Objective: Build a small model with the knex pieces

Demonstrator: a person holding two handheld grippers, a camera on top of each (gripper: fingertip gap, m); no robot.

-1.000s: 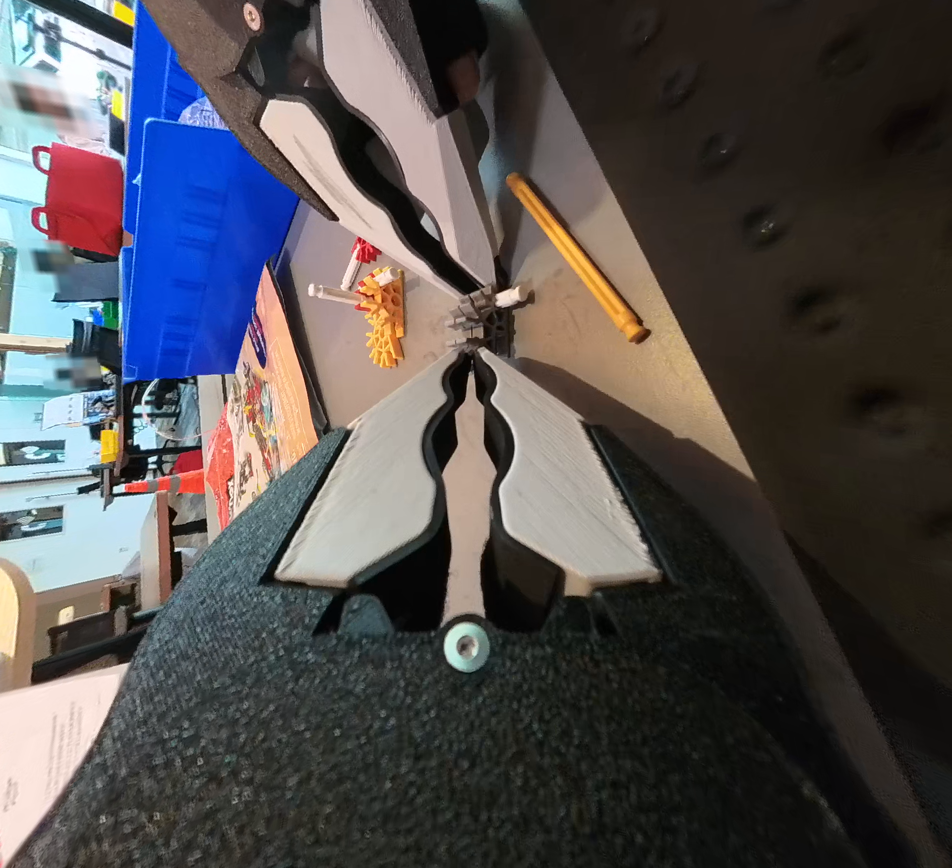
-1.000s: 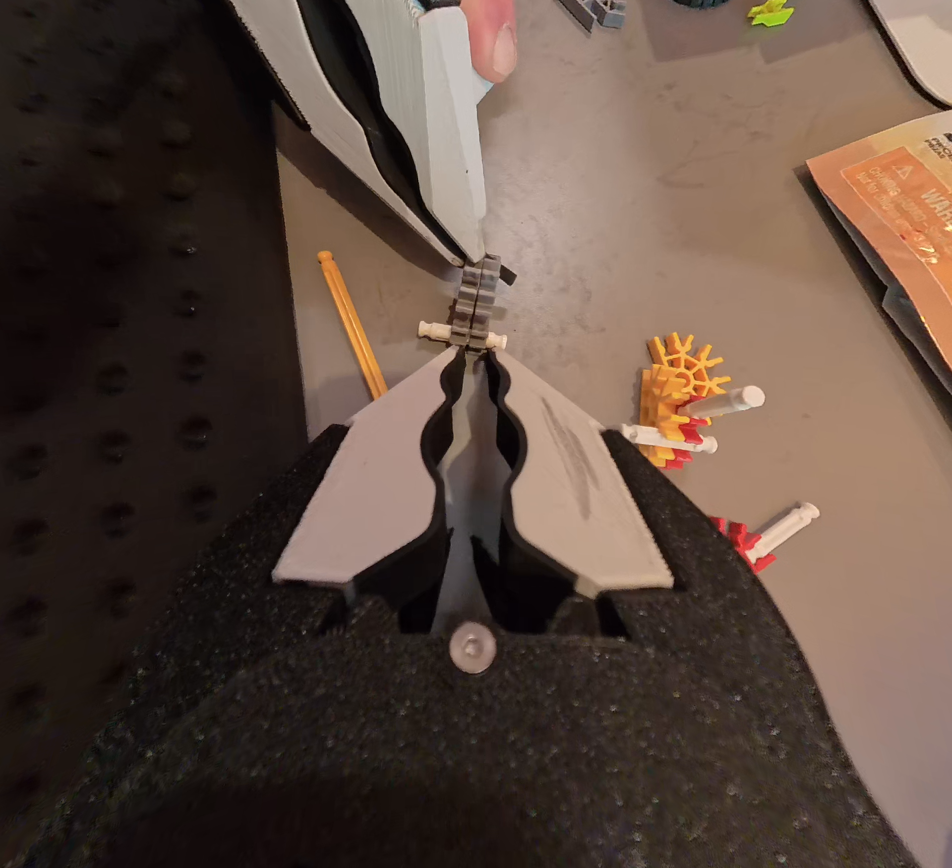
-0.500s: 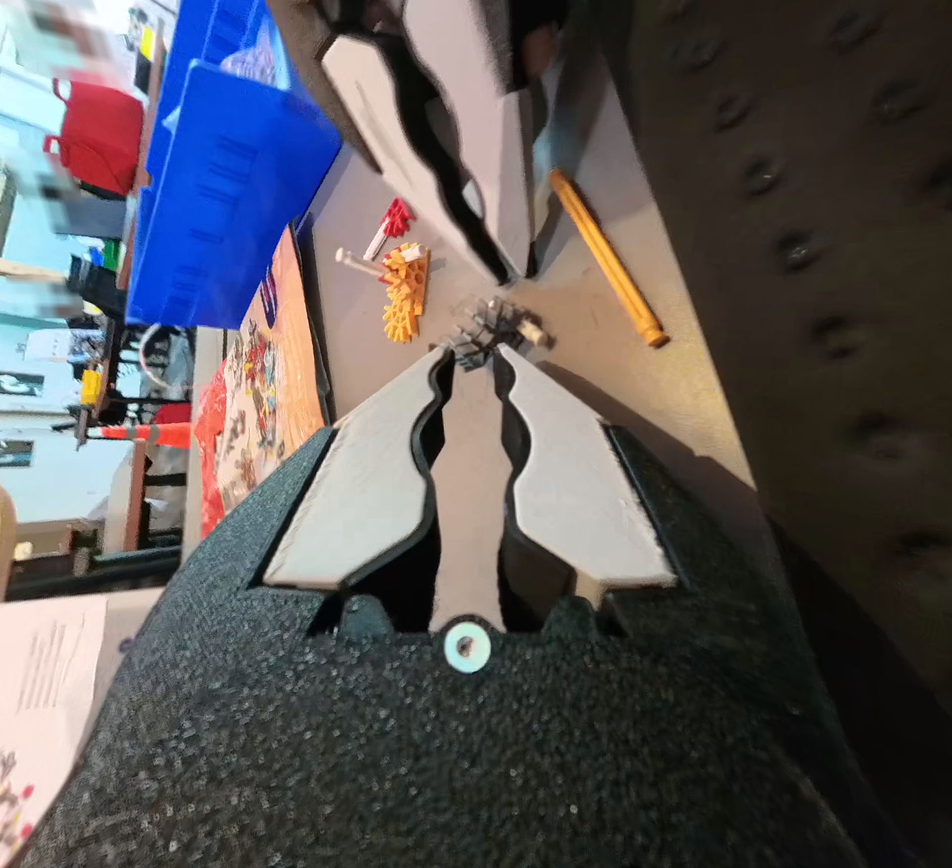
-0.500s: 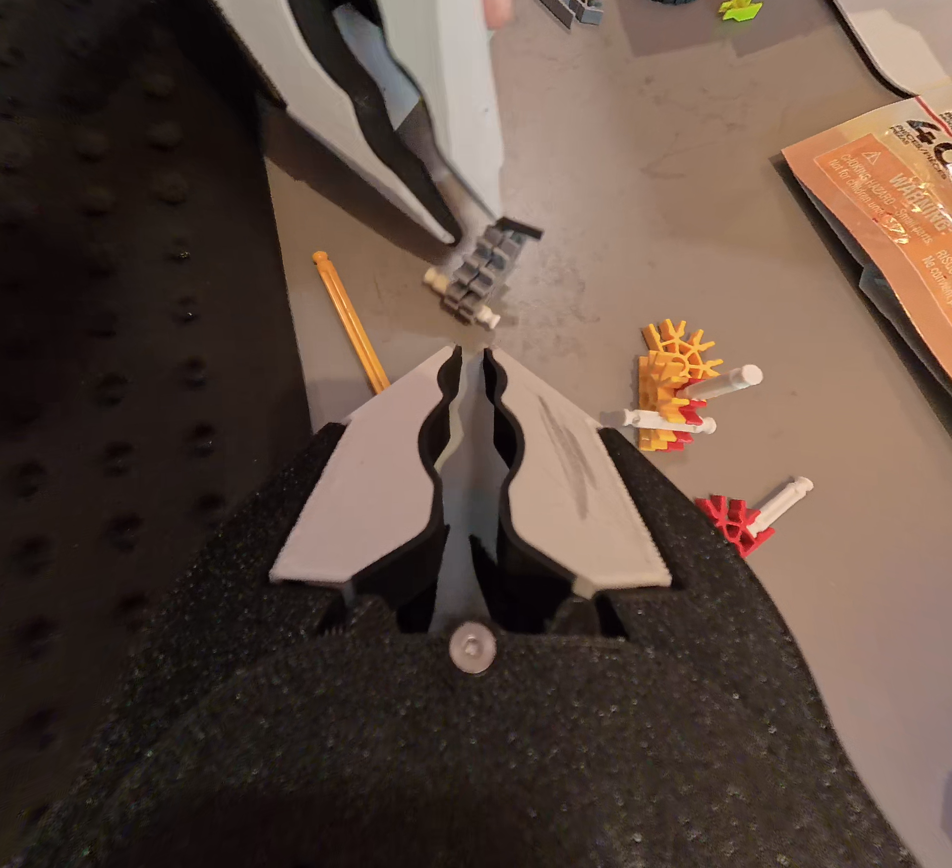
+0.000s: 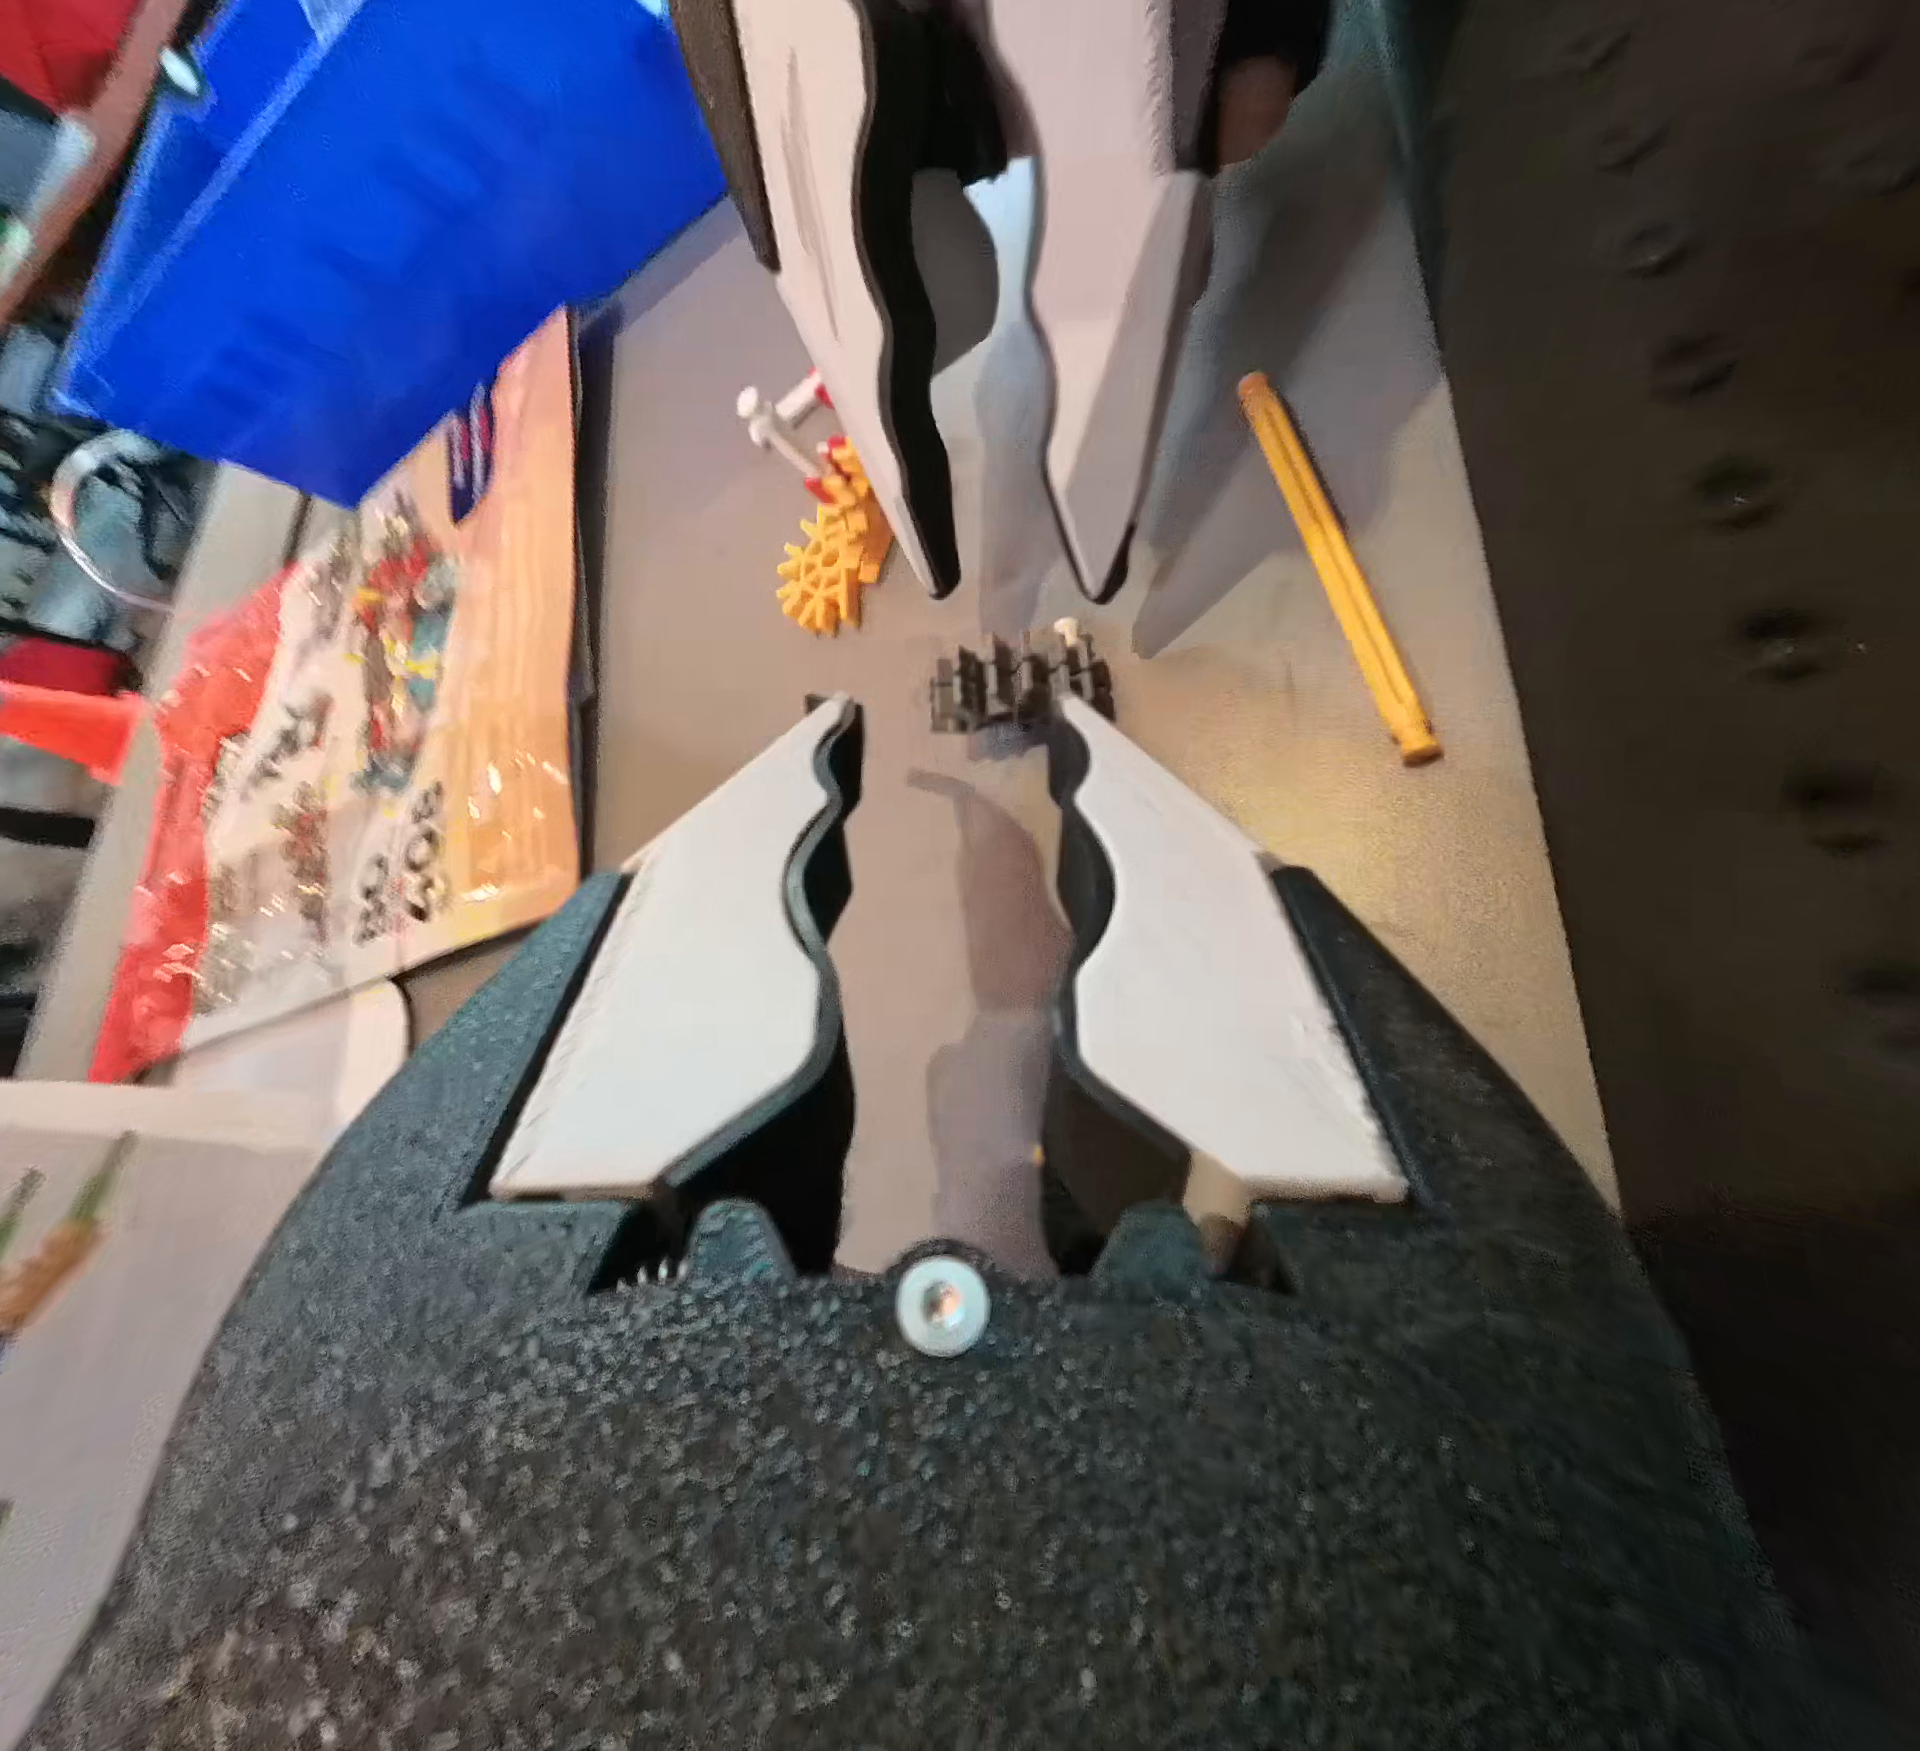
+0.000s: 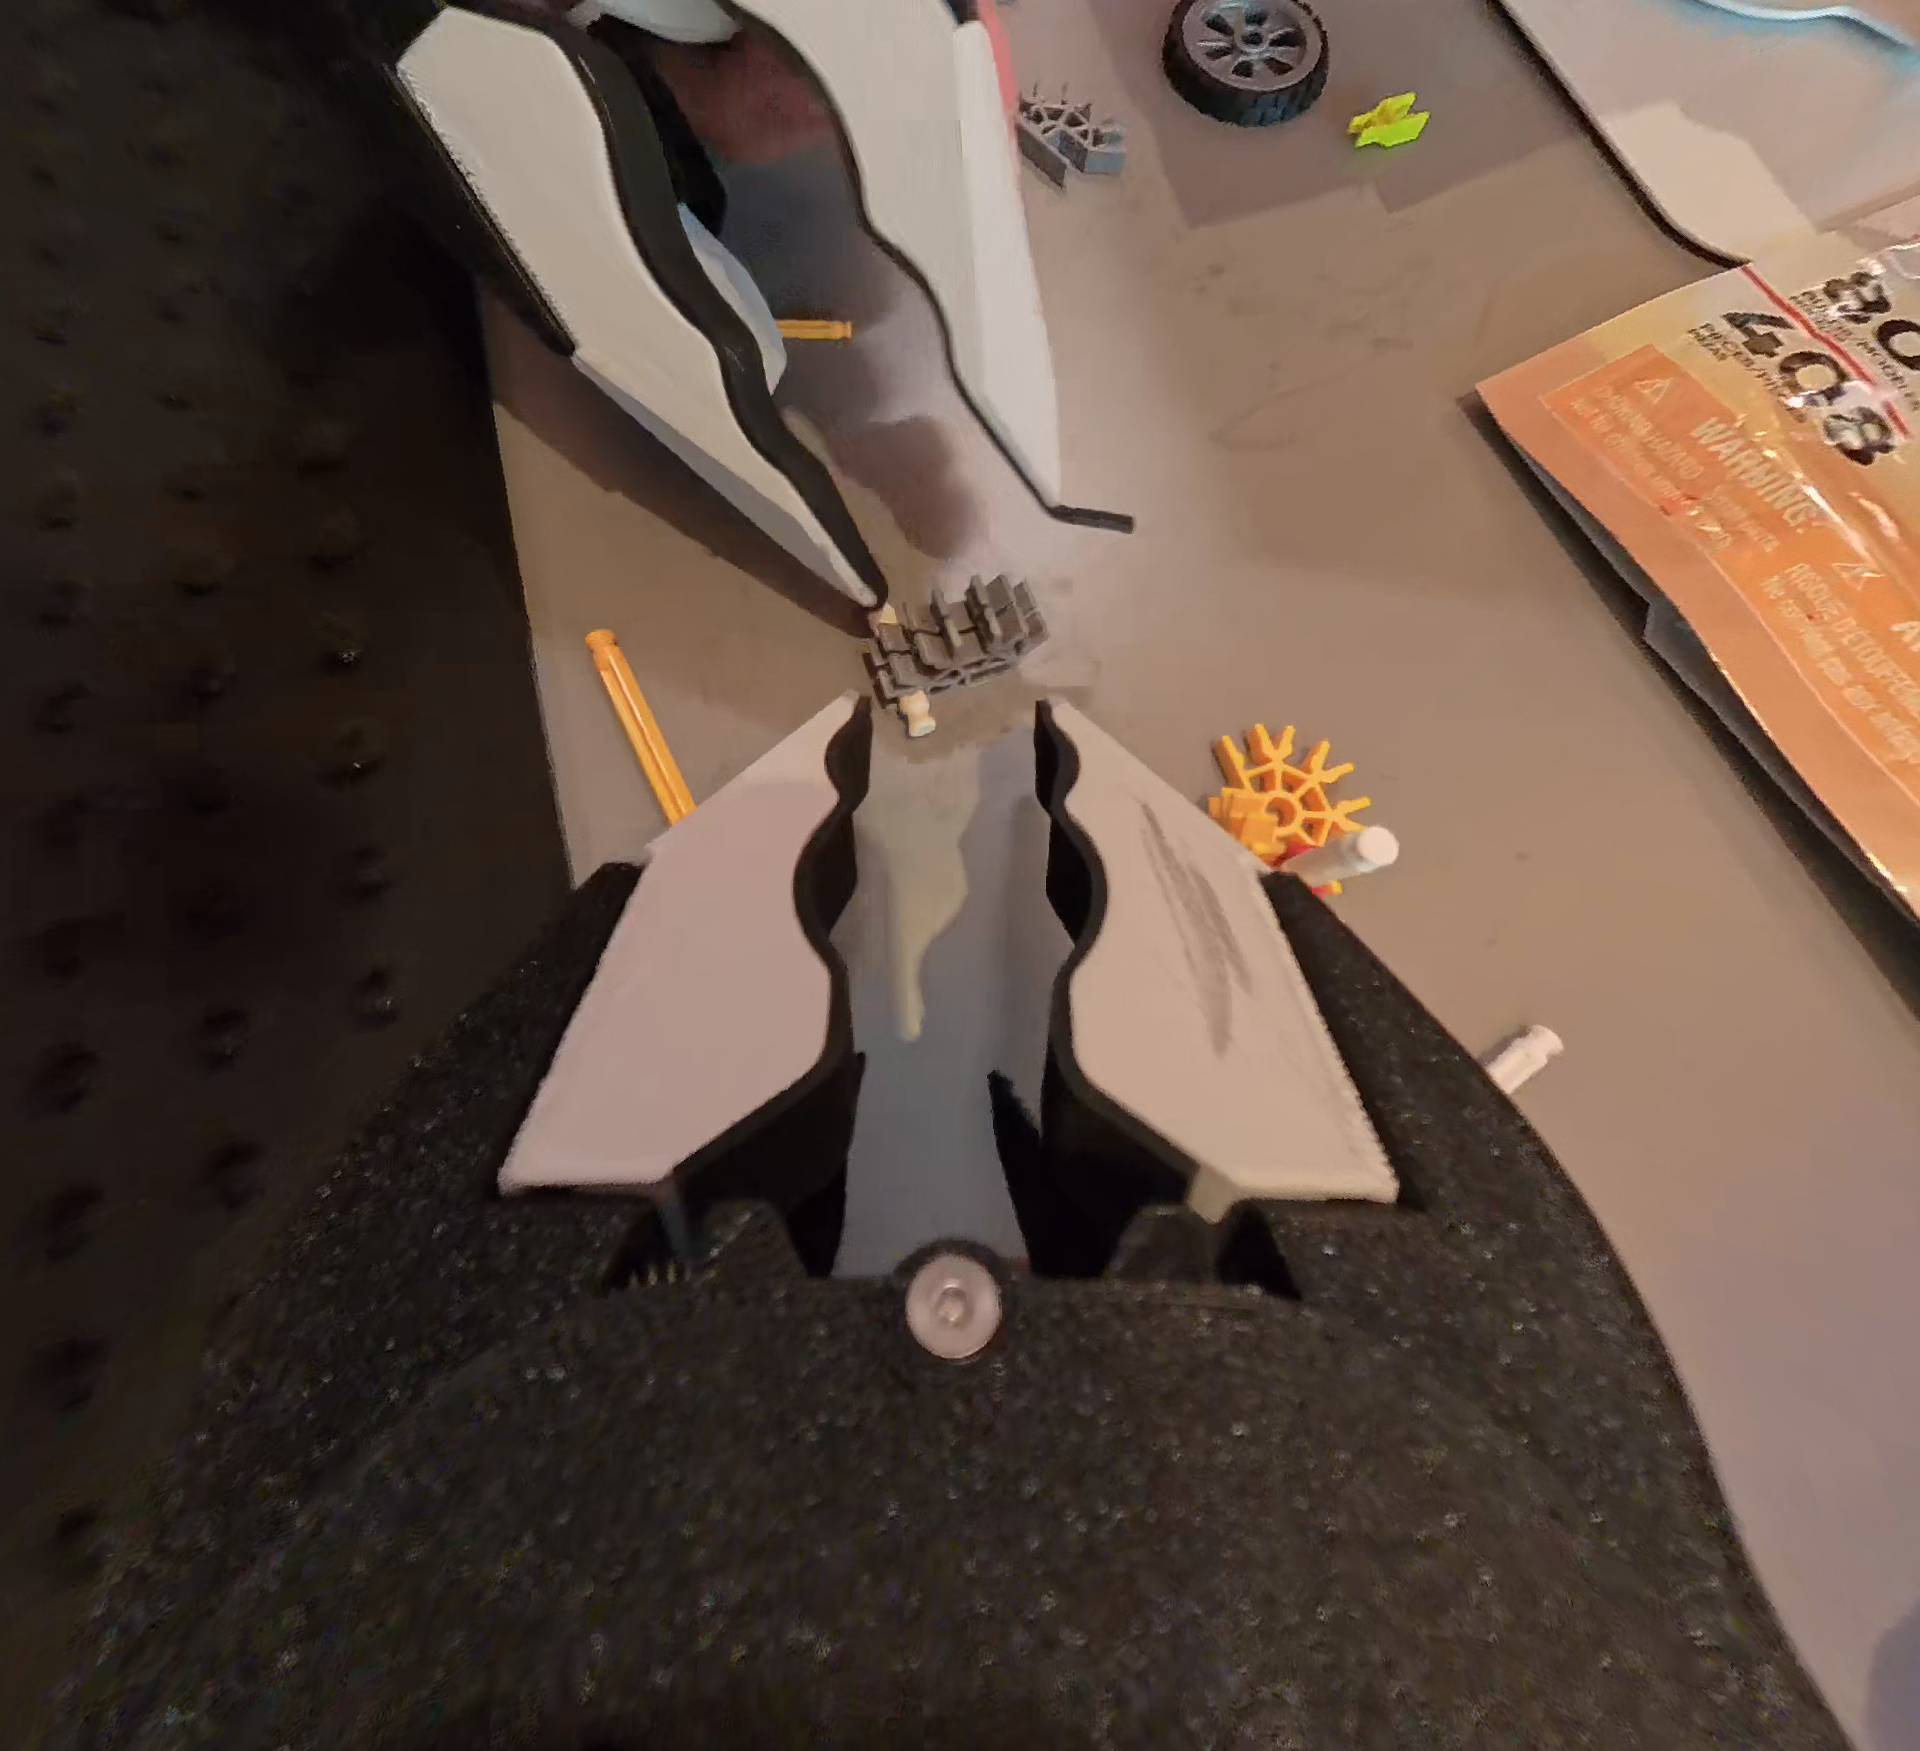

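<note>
A small grey connector assembly with a white rod through it lies on the grey table, free of both grippers. My left gripper is open and empty, and its right fingertip sits just beside the assembly. My right gripper comes in from the top of the left wrist view, open, with its tips just short of the piece. In the right wrist view the assembly lies just ahead of my open right gripper. The left gripper is open beyond it, with one fingertip at the rod's end.
A yellow rod lies by the edge of a dark dimpled mat. A yellow and red connector cluster, white rod, toy wheel, green piece, grey connector and orange bag lie around. A blue bin stands behind.
Both grippers were shut on the grey assembly between them. Both have opened and let it go. It now lies on the table, turned sideways.
</note>
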